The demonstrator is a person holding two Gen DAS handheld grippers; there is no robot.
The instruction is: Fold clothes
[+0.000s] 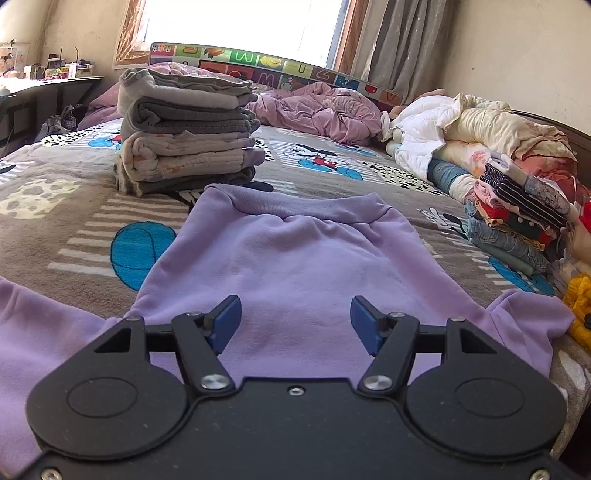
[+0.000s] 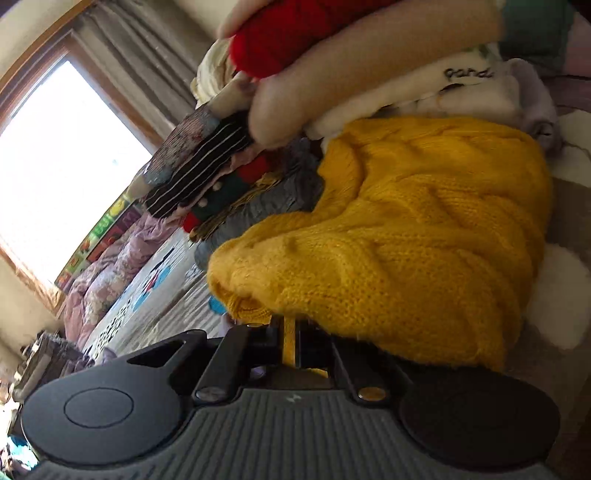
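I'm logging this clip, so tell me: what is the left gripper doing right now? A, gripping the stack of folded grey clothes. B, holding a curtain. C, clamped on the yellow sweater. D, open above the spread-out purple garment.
D: the left gripper has its blue pads wide apart, nothing between them, over the purple garment lying flat on the bed.

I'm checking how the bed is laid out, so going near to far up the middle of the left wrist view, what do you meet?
Left claw, open → purple sweatshirt lying flat → stack of folded grey clothes → crumpled pink quilt → alphabet play mat → window.
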